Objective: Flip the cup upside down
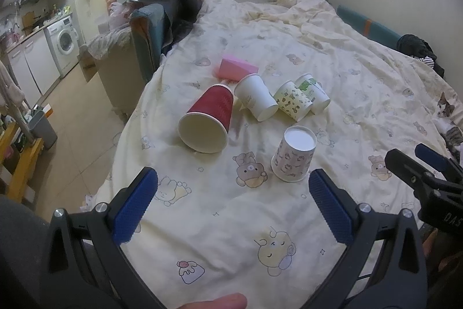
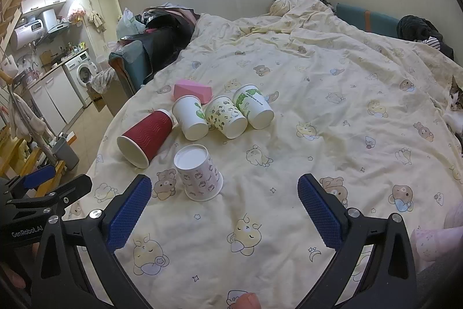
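Both claws hang over the near edge of the bed with nothing in them: the left gripper (image 1: 233, 181) has its blue-padded fingers spread wide, and the right gripper (image 2: 224, 187) stands just as wide. Just beyond them, a bear-print paper cup (image 1: 293, 154) stands upside down on the cartoon-print duvet (image 1: 332, 54), base up and rim on the cloth, touched by neither gripper. Behind it and to the left, a red ribbed cup (image 1: 209, 119) lies on its side, mouth toward the grippers. Farther back, three more paper cups lie tipped in a tight row: a plain white cup (image 1: 256, 97), a green-patterned cup (image 1: 293, 100) and a green-leaf cup (image 1: 314, 93). A pink box (image 1: 237, 67) sits just behind them. At the right edge a cat (image 1: 447, 113) lies on the duvet.
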{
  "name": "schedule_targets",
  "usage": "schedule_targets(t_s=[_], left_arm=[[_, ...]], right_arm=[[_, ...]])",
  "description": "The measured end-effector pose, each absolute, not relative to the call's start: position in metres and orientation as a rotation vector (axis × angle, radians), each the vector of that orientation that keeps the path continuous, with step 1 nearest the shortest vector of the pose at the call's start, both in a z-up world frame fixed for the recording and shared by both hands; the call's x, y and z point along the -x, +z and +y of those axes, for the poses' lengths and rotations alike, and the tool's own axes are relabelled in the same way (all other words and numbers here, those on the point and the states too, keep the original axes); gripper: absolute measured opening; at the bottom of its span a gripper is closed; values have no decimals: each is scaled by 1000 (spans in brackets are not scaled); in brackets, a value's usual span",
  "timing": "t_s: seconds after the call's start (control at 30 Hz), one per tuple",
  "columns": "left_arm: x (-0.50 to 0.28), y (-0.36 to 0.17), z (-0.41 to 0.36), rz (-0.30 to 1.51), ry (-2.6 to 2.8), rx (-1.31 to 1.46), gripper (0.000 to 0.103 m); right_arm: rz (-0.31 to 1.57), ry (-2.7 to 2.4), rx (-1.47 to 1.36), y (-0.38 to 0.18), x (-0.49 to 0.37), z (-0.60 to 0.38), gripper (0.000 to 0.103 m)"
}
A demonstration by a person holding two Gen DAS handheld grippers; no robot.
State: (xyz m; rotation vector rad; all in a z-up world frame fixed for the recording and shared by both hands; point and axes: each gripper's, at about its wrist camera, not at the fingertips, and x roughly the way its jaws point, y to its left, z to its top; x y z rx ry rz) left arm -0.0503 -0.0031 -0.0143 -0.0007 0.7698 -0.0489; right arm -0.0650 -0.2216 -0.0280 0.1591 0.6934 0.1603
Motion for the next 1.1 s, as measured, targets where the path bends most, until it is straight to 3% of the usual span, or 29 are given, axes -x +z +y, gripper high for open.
schedule_targets(t_s=[1.1], left_arm=[[51,-15,0,785,-36,11,103]], right_arm=[[722,162,-170,-33,66,-226,103]])
